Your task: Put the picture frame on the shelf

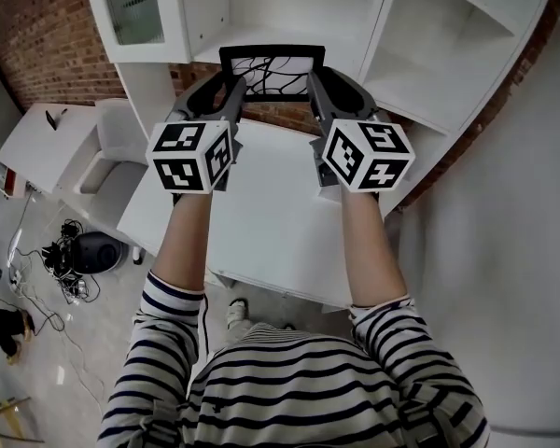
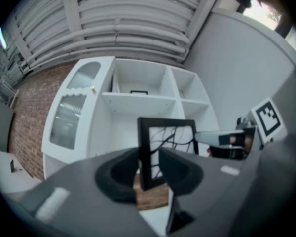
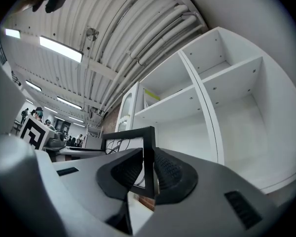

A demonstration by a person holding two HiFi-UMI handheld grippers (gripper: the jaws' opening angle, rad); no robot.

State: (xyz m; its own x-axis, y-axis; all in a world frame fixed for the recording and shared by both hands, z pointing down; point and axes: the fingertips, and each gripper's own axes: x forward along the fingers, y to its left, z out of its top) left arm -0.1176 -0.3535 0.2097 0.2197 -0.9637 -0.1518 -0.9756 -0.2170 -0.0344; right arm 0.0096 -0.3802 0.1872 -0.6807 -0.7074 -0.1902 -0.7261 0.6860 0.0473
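A black picture frame with a white print of dark branching lines is held upright in the air between both grippers. It hangs just in front of the white shelf unit, at the level of an open compartment. My left gripper is shut on the frame's left edge, and my right gripper is shut on its right edge. In the left gripper view the frame stands between the dark pads of the left gripper. In the right gripper view the frame's edge is pinched by the right gripper.
A white table lies below the grippers, against a brick wall. The shelf unit has a glass door at left and open compartments at right. A grey armchair and cables sit on the floor at left.
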